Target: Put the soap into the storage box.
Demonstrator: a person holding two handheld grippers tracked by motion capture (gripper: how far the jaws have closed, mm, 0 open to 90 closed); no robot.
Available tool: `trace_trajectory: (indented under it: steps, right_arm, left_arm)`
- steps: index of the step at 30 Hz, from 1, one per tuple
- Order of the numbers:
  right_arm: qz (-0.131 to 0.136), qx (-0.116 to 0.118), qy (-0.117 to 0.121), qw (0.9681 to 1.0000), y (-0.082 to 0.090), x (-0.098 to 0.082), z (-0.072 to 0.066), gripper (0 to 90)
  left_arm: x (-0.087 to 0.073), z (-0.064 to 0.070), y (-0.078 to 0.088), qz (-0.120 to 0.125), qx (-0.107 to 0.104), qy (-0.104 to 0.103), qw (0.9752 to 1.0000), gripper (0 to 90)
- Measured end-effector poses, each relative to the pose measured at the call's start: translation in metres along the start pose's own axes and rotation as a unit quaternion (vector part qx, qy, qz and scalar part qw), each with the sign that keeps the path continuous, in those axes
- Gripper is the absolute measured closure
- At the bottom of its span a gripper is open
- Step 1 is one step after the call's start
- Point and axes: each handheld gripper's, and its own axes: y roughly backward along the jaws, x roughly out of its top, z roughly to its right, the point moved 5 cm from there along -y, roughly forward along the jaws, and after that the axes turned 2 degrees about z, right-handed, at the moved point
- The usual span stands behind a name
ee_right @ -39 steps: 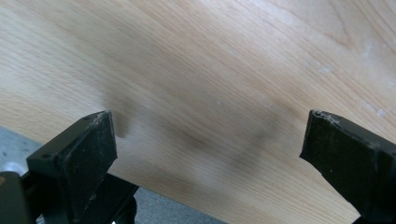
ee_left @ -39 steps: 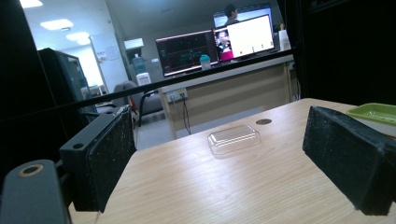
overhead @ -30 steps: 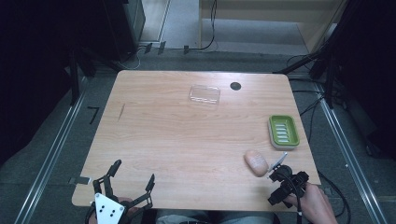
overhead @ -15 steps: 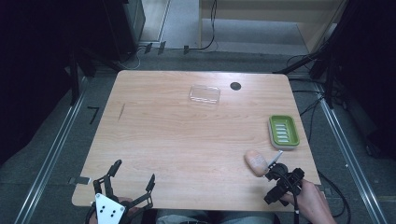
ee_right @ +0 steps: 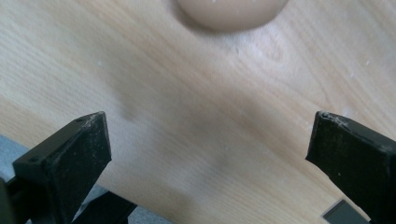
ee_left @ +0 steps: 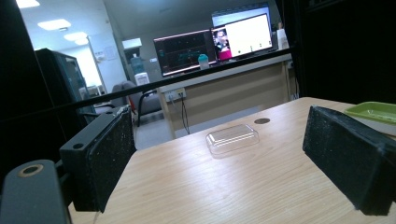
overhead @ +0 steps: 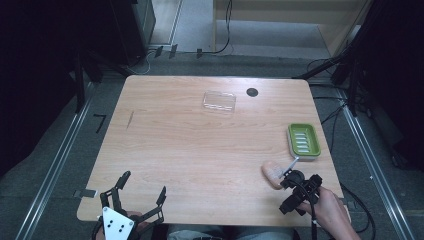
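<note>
A beige oval soap bar (overhead: 272,173) lies on the wooden table (overhead: 200,145) near its front right. My right gripper (overhead: 291,193) sits just right of the bar, close to the front edge. Its jaws have just been opening and stand wide, with only bare wood between them. In the right gripper view the soap bar (ee_right: 231,9) lies beyond the right gripper (ee_right: 210,140), clear of both jaws. A green soap dish (overhead: 303,140) sits behind the bar. My left gripper (overhead: 144,184) rests open at the front left; the left gripper (ee_left: 217,163) holds nothing.
A clear plastic lid (overhead: 219,101) lies at the back middle of the table, with a small black disc (overhead: 252,92) to its right. The lid (ee_left: 232,138) and the green dish (ee_left: 373,111) lie ahead of the left jaws. Floor rails run along both sides of the table.
My right gripper has edged slightly left, closer to the soap bar. The soap, dish, lid and left gripper have stayed where they were.
</note>
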Motion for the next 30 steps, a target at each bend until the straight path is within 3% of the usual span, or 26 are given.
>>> trace_trajectory:
  steps: [30]
  right_arm:
    - [0.001, -0.007, 0.014, 0.9999, 0.002, 0.038, 0.007, 0.0]
  left_arm:
    - [0.000, -0.001, 0.000, 0.000, 0.000, 0.000, 1.0000, 9.9]
